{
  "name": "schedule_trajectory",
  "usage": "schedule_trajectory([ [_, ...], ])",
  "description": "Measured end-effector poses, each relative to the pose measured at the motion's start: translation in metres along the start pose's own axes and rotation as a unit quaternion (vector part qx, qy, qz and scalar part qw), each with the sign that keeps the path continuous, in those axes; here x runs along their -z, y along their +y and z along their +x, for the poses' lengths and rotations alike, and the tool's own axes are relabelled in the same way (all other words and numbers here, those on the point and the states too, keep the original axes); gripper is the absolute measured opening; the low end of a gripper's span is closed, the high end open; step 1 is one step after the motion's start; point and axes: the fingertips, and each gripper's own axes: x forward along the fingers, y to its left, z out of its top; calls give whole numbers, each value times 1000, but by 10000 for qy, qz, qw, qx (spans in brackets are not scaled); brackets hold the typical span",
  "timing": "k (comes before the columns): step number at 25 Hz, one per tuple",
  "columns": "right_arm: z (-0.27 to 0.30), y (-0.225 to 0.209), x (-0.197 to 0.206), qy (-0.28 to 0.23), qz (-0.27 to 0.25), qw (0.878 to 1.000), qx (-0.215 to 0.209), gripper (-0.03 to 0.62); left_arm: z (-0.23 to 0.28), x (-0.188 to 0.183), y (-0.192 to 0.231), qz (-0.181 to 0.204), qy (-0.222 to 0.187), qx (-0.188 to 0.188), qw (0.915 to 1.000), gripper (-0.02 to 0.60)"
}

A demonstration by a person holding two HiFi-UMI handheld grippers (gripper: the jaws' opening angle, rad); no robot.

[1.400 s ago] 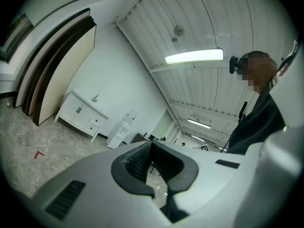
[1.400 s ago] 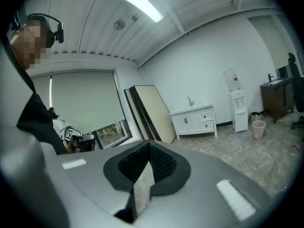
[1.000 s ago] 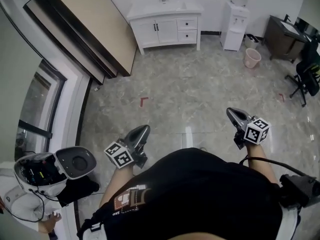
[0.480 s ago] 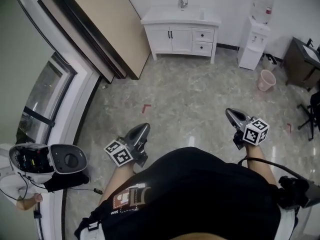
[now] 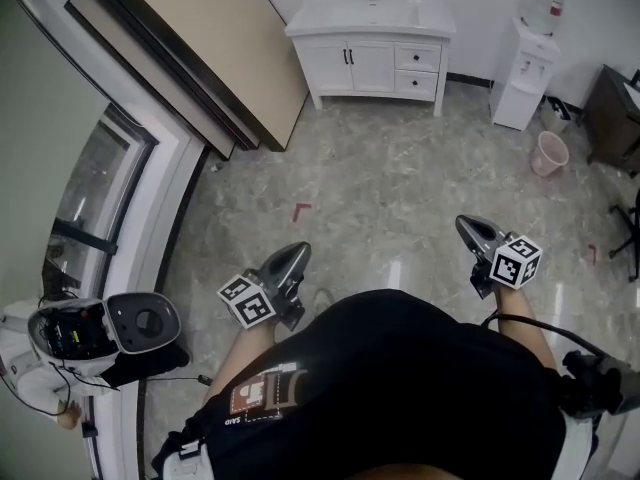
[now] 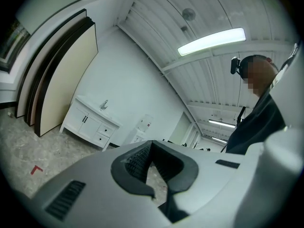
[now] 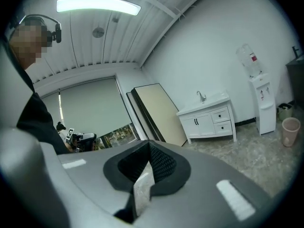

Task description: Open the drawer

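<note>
Well short of the cabinet drawers (image 5: 417, 69), the left gripper (image 5: 296, 251) and right gripper (image 5: 463, 224) point forward, both clenched empty.

Glossy marbled floor (image 5: 400, 183), smooth white-painted drawer (image 5: 418, 57).

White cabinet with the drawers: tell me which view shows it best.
The head view: the cabinet appears largest and whole, with both drawers on its right side clear. The right gripper view shows it smaller, from lower down; the left gripper view shows it smallest, at an angle.
</note>
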Motion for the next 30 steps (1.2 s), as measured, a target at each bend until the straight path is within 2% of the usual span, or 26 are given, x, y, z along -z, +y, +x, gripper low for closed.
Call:
schedule_trajectory([
  [3,27,0,-11,-31,-163,9997,169,-5,4,-14,31,-51,-16,260,9996,-12],
  [6,67,3,-32,-197,-164,9990,362,-5,3,-52,77,-264,-196,435,9985,-12],
  [11,154,37,-66,-317,-334,9981,419,-5,-12,-133,149,70,-148,657,9977,-12],
  [14,203,52,-85,-468,-293,9976,406,-5,-22,-166,186,76,-167,700,9974,-12],
  [20,284,73,-82,-196,-418,9985,285,-5,-51,-189,254,-69,-196,568,9982,-12],
  [26,344,62,-90,-43,-444,9988,208,-5,-67,-204,309,-235,-413,311,9984,-12],
  [30,388,54,-93,74,-489,9988,-50,-5,-64,-208,337,-304,-462,125,9984,-12],
])
